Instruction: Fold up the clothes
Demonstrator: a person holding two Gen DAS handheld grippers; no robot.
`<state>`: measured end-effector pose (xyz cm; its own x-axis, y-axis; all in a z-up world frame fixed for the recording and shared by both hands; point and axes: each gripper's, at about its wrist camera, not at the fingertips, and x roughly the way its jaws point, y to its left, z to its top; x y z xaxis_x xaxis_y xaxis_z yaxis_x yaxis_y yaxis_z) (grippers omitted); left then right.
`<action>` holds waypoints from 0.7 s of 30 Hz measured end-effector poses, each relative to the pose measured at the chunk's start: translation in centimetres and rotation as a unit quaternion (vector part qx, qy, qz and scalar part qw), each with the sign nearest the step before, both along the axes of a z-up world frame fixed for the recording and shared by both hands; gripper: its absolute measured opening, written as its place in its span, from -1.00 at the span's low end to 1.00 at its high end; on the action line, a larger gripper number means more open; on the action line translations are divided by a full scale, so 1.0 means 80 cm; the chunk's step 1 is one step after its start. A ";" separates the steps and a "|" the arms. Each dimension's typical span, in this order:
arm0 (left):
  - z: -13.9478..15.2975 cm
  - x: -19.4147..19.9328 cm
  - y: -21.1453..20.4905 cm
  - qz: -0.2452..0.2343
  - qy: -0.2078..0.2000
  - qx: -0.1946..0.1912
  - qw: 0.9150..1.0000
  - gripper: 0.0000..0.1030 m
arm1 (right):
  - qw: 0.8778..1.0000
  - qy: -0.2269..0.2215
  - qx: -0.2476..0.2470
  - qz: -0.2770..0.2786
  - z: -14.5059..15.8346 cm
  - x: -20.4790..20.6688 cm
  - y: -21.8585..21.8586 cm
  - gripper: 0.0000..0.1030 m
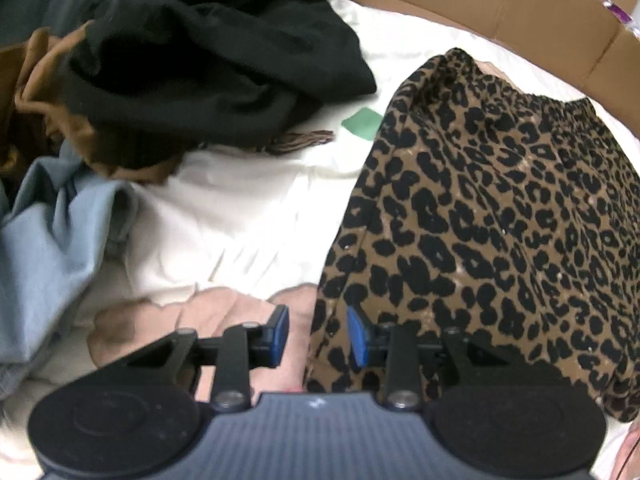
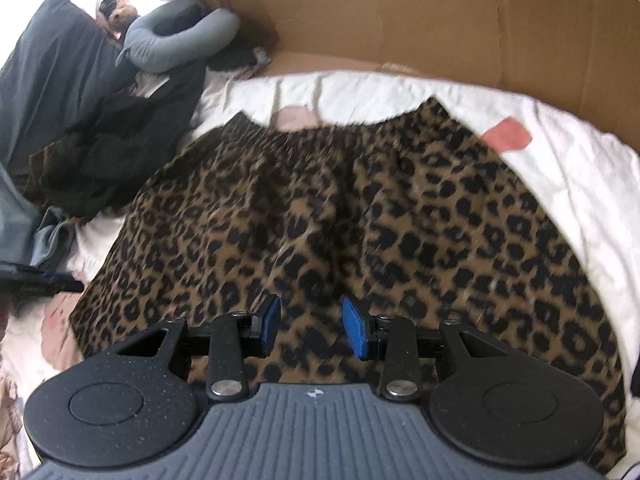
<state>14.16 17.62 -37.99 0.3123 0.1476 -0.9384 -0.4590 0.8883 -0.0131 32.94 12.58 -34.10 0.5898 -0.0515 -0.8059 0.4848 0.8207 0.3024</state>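
A leopard-print skirt (image 1: 500, 220) lies spread flat on a white bed sheet (image 1: 240, 216), its elastic waistband at the far end. It also fills the right wrist view (image 2: 340, 216). My left gripper (image 1: 318, 336) is open and empty, its blue pads straddling the skirt's near left edge. My right gripper (image 2: 310, 328) is open and empty just above the skirt's near hem, toward the middle. The tip of the left gripper (image 2: 40, 282) shows at the left edge of the right wrist view.
A pile of black (image 1: 208, 52), brown (image 1: 40, 92) and light blue (image 1: 52, 232) clothes lies at left. A cardboard wall (image 2: 440, 20) runs along the far side. A grey neck pillow (image 2: 176, 40) and dark pillow (image 2: 52, 76) lie far left.
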 end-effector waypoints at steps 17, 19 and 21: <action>-0.027 -0.018 -0.012 0.012 0.022 -0.026 0.999 -0.33 | 0.991 -0.037 0.091 0.094 0.007 0.004 0.102 -0.19; -0.030 -0.024 -0.012 0.015 0.022 -0.031 0.999 -0.33 | 0.988 -0.035 0.103 0.111 0.005 0.008 0.115 -0.19; -0.032 -0.027 -0.012 0.013 0.023 -0.033 0.999 -0.33 | 0.985 -0.028 0.115 0.126 0.001 0.011 0.130 -0.19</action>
<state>11.97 16.63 -40.56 0.2648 0.0916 -0.9599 -0.4828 0.8743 -0.0498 33.81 22.95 -34.05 0.6044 0.2824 -0.7449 0.2520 0.8193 0.5150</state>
